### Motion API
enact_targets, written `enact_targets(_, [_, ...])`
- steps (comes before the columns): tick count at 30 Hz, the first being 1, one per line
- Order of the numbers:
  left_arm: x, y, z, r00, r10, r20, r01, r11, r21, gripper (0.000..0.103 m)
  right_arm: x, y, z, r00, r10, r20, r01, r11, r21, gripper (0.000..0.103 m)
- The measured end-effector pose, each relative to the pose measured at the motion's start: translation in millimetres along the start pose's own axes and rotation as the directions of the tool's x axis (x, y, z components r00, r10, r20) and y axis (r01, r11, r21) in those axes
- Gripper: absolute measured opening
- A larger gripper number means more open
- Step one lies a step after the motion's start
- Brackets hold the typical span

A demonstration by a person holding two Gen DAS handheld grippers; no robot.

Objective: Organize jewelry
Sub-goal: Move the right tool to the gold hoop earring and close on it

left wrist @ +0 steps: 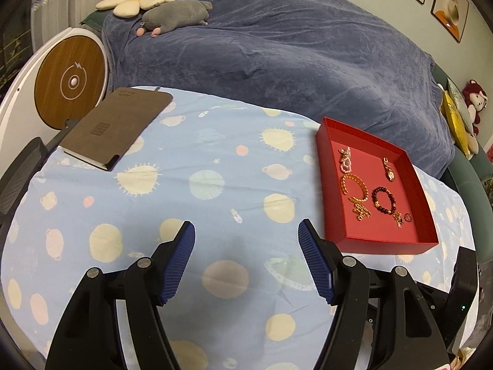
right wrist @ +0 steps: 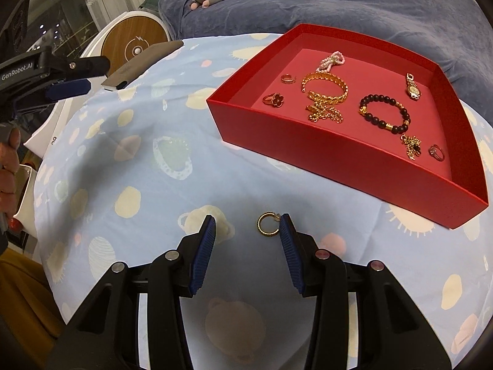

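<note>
With both jaws open, your right gripper (right wrist: pixel 248 226) framed the small gold ring (right wrist: pixel 267 226) on the cloth, red cardboard tray (right wrist: pixel 354 166) at two o'clock; closing seemed next.

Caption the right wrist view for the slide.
Open right hand-held gripper around a gold ring on the tablecloth, beside the red tray of jewelry.

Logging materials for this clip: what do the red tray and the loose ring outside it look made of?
The red tray looks like matte cardboard: thin, straight walls with crisp folded corners and no shine. The ring, lying by the open right claw, looks like polished gold-coloured metal with a bright glint; real gold or plating, I cannot tell.
</note>
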State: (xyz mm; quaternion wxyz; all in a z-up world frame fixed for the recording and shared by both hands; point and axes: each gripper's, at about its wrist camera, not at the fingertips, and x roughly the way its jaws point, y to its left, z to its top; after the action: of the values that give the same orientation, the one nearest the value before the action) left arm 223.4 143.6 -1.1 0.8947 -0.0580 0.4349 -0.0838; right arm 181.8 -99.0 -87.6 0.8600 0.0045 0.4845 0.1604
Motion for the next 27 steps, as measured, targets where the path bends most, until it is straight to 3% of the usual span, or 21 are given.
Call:
enact_targets(5, [-5,28,4,1.000,0.013,0.006,-0.012,0.998,-0.063,0.067,6,9,3,0.999,-0.028,0.016,0.028,0.999,-0.039,0.039])
enact_targets(9, [-7,35,4,1.000,0.017,0.006,-0.017,0.997,-0.072,0.067,6,11,3,0.998,-0.059,0.017,0.060,0.997,-0.057,0.028])
enact_targets(14, [-8,25,3,1.000,0.001,0.006,0.000,0.999,-0.049,0.067,4,5,2,0.998,-0.070,0.006,0.070,0.997,-0.039,0.009])
enact_targets(22, [-1,-1,-6,1.000,-0.006,-0.011,0.006,1.000,0.023,0.067,1,0,-1,0.999,-0.042,-0.009,0.042,0.999,-0.024,0.004])
enact_targets(23, [-2,-3,-7,1.000,-0.009,-0.012,0.010,1.000,0.030,0.067,0,-1,0,0.999,-0.038,-0.007,0.038,0.999,-0.014,0.005])
enact_targets(25, [-2,-8,-9,1.000,-0.018,-0.010,0.019,0.999,0.040,0.067,-1,-1,2,1.000,-0.026,0.003,0.026,1.000,0.001,0.020])
enact_targets(26, [-3,-10,-10,1.000,-0.019,-0.008,0.020,0.999,0.047,0.067,-3,1,3,0.999,-0.030,0.020,0.030,1.000,0.001,0.040])
enact_targets(27, [-3,-12,-11,1.000,-0.021,-0.007,0.022,0.998,0.056,0.067,-4,3,4,0.999,-0.038,0.040,0.038,0.999,-0.005,0.053])
